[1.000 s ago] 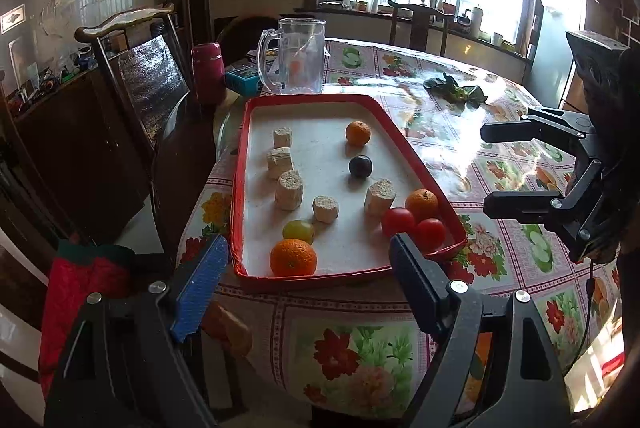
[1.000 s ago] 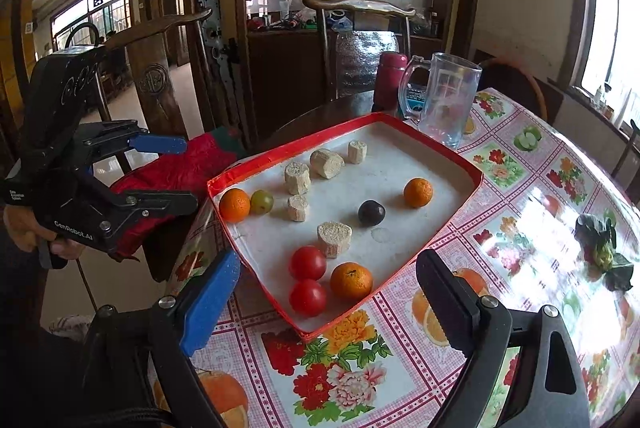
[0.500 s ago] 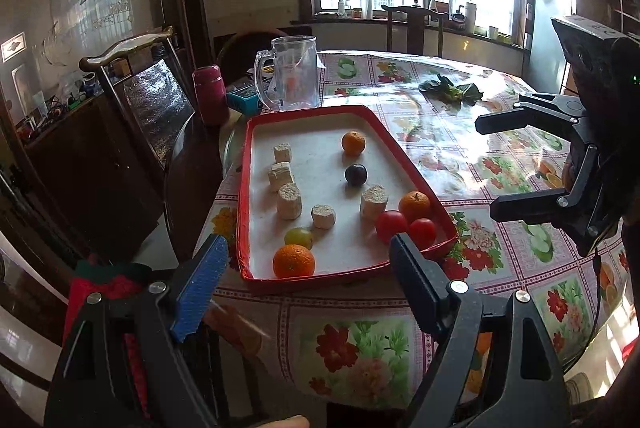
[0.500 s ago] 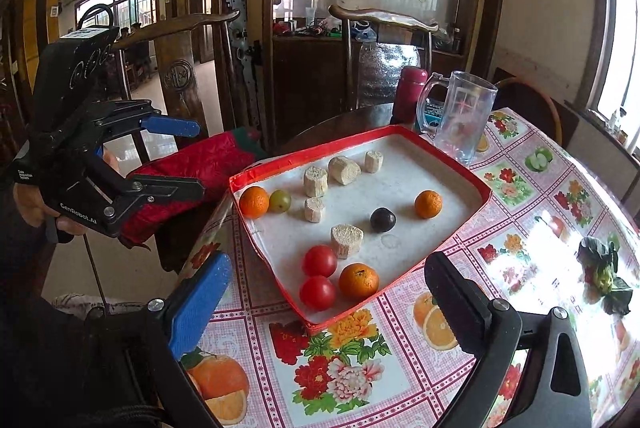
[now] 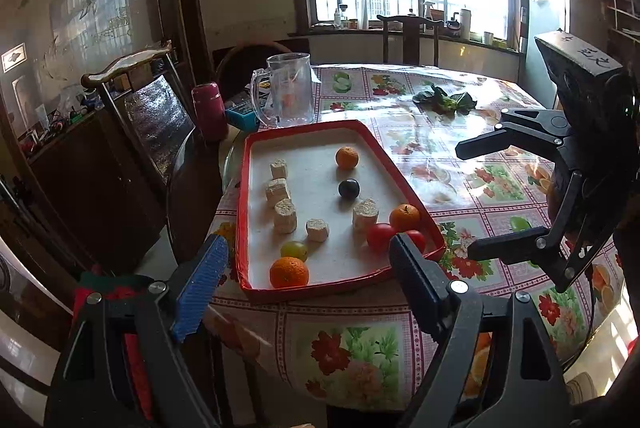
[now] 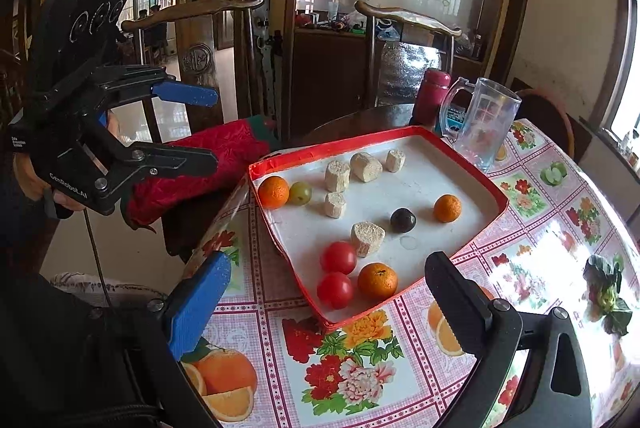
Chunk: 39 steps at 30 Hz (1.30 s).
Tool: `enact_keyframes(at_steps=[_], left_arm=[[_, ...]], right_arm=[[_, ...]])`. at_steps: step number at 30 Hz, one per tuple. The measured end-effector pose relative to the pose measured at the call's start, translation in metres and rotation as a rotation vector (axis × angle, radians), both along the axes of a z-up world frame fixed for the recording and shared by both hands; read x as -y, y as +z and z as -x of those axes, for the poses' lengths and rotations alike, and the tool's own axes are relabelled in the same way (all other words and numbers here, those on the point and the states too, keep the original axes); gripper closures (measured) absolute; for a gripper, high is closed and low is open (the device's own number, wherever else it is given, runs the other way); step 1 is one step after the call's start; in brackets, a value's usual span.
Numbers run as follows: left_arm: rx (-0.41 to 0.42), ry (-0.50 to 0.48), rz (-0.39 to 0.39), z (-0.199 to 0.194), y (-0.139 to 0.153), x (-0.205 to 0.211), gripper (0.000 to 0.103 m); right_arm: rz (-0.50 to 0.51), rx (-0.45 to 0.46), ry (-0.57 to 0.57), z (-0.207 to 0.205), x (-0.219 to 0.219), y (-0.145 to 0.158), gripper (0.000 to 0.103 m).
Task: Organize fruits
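The fruits lie loose in the red tray (image 6: 464, 139) at the desk (image 6: 552, 228) edge: two tomatoes (image 6: 338, 258) beside an orange (image 6: 377, 280) at one corner, another orange (image 5: 289, 272) by a green grape (image 5: 294, 250) at the next, a dark plum (image 6: 403, 220) and third orange (image 5: 347, 157) mid-tray among pale corn-cob chunks (image 5: 285, 215). Partly grouped, so sorting could be starting or ending. Both grippers, left gripper (image 5: 308, 268) and right gripper (image 6: 328, 292), hover back from the rim, jaws spread, holding nothing. Only the right view shows the red cushion (image 6: 208, 155); only the left shows the windows.

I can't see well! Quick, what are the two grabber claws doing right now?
Left gripper: open, holding nothing.
Right gripper: open, holding nothing.
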<state>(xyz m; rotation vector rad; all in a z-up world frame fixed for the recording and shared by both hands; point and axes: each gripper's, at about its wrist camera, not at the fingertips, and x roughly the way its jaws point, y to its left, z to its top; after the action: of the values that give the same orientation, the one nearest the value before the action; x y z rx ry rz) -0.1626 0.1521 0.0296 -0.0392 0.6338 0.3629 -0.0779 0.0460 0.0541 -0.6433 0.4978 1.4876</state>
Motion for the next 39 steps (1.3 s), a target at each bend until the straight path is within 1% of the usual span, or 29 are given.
enact_keyframes(at_steps=[5, 9, 11, 12, 13, 17, 24, 39], left_arm=[[0.000, -0.007, -0.014, -0.0002, 0.0001, 0.0038, 0.020], [0.007, -0.014, -0.008, 0.0000, 0.0005, 0.0040, 0.020], [0.010, -0.019, -0.006, -0.0001, 0.0004, 0.0042, 0.016], [0.010, -0.019, -0.006, -0.0004, 0.0003, 0.0043, 0.012], [0.012, -0.020, -0.007, -0.0002, 0.0002, 0.0047, 0.012], [0.021, -0.021, -0.010, 0.0006, -0.0013, 0.0051, 0.012], [0.014, -0.017, 0.009, 0.0003, -0.0048, 0.0012, 0.012], [0.012, -0.008, 0.019, 0.0003, -0.0075, -0.0018, 0.012]], right_arm=[[-0.002, 0.004, 0.011, 0.0025, -0.0019, 0.0000, 0.004], [-0.006, 0.003, 0.015, 0.0022, -0.0020, 0.0007, 0.004], [-0.007, 0.005, 0.012, 0.0014, -0.0026, 0.0009, 0.004], [-0.008, 0.004, 0.011, 0.0006, -0.0028, 0.0010, 0.004], [-0.008, 0.001, 0.010, 0.0000, -0.0030, 0.0010, 0.004], [-0.013, -0.004, 0.004, -0.0022, -0.0033, 0.0005, 0.004], [-0.012, -0.004, -0.001, -0.0028, -0.0048, -0.0010, 0.004], [-0.008, -0.007, -0.006, -0.0021, -0.0086, -0.0046, 0.004]])
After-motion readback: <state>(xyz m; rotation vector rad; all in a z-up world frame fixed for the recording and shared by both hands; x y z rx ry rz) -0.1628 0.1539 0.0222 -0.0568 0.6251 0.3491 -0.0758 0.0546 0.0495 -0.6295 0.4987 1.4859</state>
